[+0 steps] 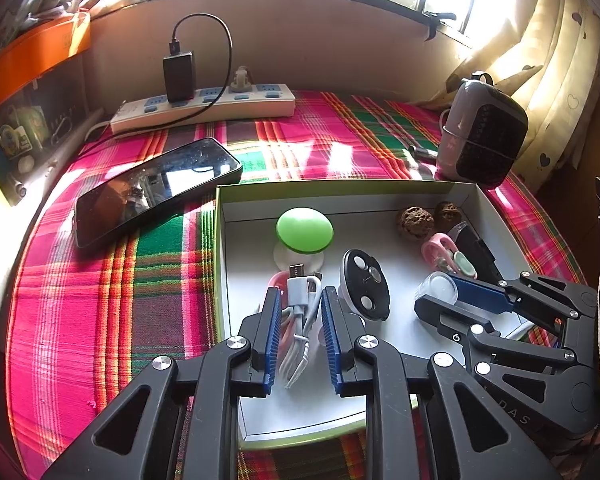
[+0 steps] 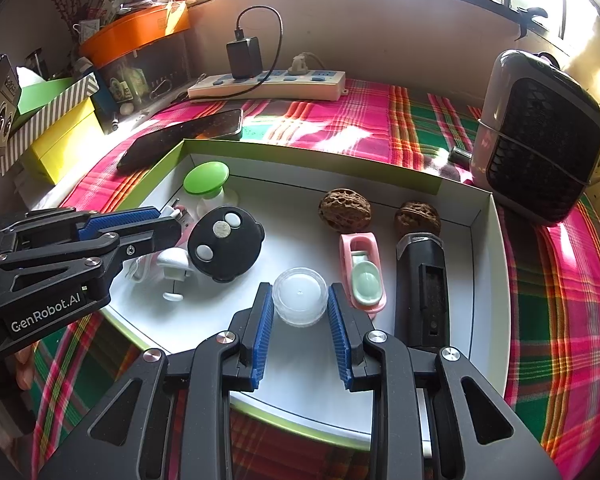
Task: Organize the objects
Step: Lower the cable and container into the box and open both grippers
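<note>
A white shallow box (image 1: pixel 380 200) (image 2: pixel 488 264) sits on the plaid cloth and holds small items. My left gripper (image 1: pixel 300 300) has its blue pads on either side of a coiled white USB cable (image 1: pixel 300 308); in the right wrist view the left gripper (image 2: pixel 168 220) reaches in from the left. My right gripper (image 2: pixel 299 300) has its pads against a clear round plastic container (image 2: pixel 299 296); it shows in the left wrist view (image 1: pixel 440 292) too. In the box lie a green-capped mushroom object (image 1: pixel 304 230), a black round device (image 2: pixel 224 244), two walnuts (image 2: pixel 344 210), a pink clip (image 2: pixel 362 272) and a black cylinder (image 2: pixel 420 288).
A black phone (image 1: pixel 156 192) lies left of the box. A white power strip (image 1: pixel 204 108) with a black charger stands by the back wall. A grey and black heater (image 2: pixel 540 136) stands at the right. Yellow and orange boxes (image 2: pixel 68 136) stack at the left.
</note>
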Available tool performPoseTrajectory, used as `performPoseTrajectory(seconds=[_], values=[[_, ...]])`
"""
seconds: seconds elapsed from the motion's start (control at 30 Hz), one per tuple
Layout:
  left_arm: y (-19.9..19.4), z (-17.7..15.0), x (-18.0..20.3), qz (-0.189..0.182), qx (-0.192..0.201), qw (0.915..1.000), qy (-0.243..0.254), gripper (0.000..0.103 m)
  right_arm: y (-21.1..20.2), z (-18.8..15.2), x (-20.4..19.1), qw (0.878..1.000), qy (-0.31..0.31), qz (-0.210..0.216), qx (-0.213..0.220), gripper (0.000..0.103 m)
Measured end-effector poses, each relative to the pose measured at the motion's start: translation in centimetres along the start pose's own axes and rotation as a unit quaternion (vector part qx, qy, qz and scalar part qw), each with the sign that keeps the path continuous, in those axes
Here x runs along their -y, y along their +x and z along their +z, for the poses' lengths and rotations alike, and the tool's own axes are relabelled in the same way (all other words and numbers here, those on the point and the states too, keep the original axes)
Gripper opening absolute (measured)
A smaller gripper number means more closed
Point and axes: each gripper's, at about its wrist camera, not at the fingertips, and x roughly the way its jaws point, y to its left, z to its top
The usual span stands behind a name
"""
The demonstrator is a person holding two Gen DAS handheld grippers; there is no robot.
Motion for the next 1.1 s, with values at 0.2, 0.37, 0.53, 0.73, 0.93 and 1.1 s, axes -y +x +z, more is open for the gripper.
performPoseTrajectory(seconds=[0.2, 0.37, 0.53, 0.73, 0.93, 1.1], values=[[0.0, 0.0, -0.1, 0.000, 0.000, 1.0000, -0.002, 0.024, 0.0, 0.0, 0.0, 1.000, 0.001, 0.001, 0.000, 0.030], [0.0, 0.0, -0.2, 0.000, -0.001, 1.0000, -0.002, 0.026, 0.0, 0.0, 0.2, 1.000, 0.005, 0.001, 0.001, 0.039], [0.0, 0.0, -0.1, 0.001, 0.000, 1.0000, -0.001, 0.027, -0.1, 0.0, 0.2, 1.000, 0.005, 0.000, 0.001, 0.040], [-0.1, -0.1, -0.1, 0.000, 0.000, 1.0000, -0.003, 0.028, -0.2, 0.0, 0.3, 1.000, 0.006, 0.001, 0.003, 0.043], [-0.6, -0.3, -0.1, -0.001, 0.005, 1.0000, -0.004, 0.030, -0.7, -0.2, 0.3, 1.000, 0.009, 0.001, 0.007, 0.046], [-1.5, -0.6, 0.2, 0.000, 0.012, 0.9999, -0.004, 0.032, -1.4, -0.4, 0.3, 1.000, 0.016, -0.001, 0.014, 0.049]])
